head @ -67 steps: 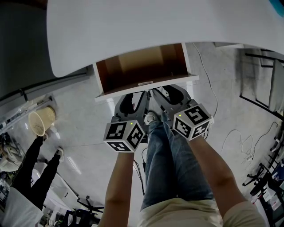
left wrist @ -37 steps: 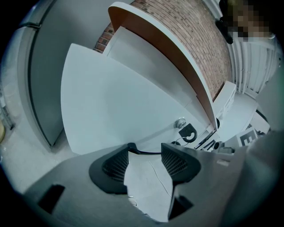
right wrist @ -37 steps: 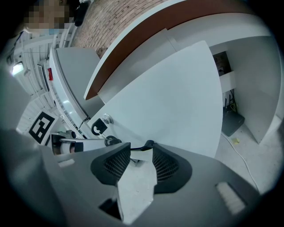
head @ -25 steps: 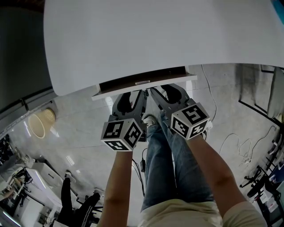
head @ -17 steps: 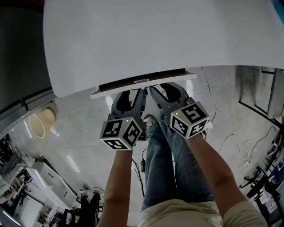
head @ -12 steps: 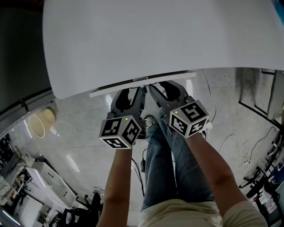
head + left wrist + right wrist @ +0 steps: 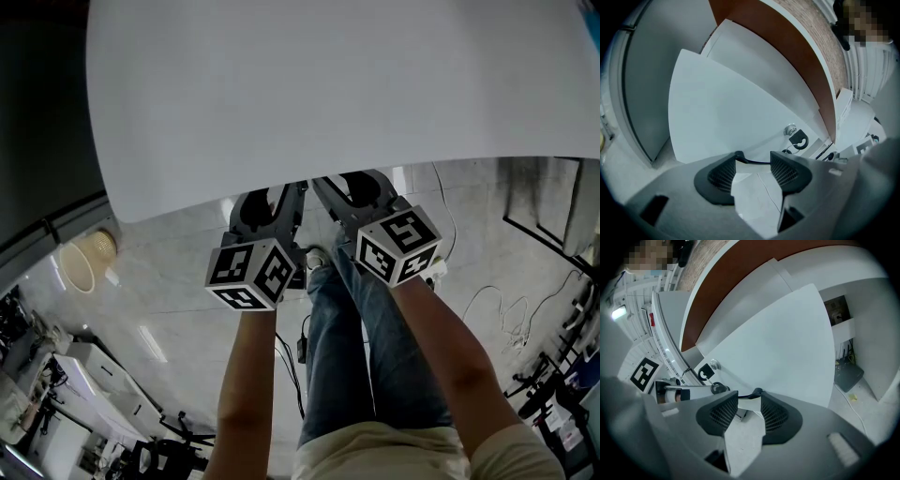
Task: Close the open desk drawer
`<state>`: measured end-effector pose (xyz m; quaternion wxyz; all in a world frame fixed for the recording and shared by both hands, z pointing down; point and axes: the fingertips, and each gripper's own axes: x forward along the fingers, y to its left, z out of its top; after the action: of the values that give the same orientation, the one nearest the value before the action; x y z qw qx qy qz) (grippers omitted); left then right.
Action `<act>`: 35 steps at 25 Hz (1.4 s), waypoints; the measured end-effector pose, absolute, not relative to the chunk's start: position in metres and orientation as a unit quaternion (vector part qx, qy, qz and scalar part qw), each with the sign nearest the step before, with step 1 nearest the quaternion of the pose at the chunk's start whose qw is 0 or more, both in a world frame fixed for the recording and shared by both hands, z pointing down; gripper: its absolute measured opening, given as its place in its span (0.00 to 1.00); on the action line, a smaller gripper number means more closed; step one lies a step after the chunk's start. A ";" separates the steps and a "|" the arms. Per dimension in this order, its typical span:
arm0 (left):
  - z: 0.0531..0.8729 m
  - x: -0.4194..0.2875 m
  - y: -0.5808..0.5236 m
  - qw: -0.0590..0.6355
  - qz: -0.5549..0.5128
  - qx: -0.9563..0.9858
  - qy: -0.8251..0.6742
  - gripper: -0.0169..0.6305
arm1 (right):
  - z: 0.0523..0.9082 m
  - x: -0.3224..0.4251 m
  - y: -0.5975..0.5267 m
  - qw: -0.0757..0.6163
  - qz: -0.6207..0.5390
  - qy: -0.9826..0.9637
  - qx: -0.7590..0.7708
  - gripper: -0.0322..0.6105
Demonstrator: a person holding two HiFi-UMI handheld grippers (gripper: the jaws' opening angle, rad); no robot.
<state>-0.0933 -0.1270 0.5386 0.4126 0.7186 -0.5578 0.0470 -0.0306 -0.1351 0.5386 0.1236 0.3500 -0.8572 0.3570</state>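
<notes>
In the head view the white desk top (image 7: 328, 84) covers the drawer completely. My left gripper (image 7: 272, 208) and right gripper (image 7: 354, 193) reach side by side under the desk's front edge, so their tips are hidden there. In the left gripper view the white drawer front (image 7: 736, 112), with a lock (image 7: 790, 129) and a black key tag (image 7: 800, 140), fills the view. My left gripper (image 7: 754, 160) stands open with its tips at the front's lower edge. The right gripper view shows the same drawer front (image 7: 778, 343) and lock (image 7: 714, 365). My right gripper (image 7: 750, 398) is open against its lower edge too.
The person's legs in jeans (image 7: 366, 328) stand right below the grippers. A woven wastebasket (image 7: 80, 262) sits on the floor to the left, and cables (image 7: 487, 291) trail to the right. A dark box (image 7: 848, 376) lies on the floor under the desk.
The drawer slid in under the desk top: its brown inside, then its white front edge, went out of sight. Both grippers moved forward with it, tips now under the desk edge.
</notes>
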 end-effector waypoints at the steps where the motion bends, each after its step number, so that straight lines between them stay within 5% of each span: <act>1: 0.538 -0.094 -0.127 0.412 0.047 0.719 -0.558 0.37 | 0.538 -0.031 -0.135 0.124 0.356 -0.857 0.350 0.29; 35: 0.535 -0.102 -0.177 0.389 0.040 0.723 -0.570 0.37 | 0.536 -0.039 -0.183 0.110 0.331 -0.872 0.344 0.29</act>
<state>-0.1024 -0.1765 0.5353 0.3885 0.7228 -0.5701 0.0400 -0.0388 -0.1831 0.5362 0.1099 0.3438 -0.8719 0.3310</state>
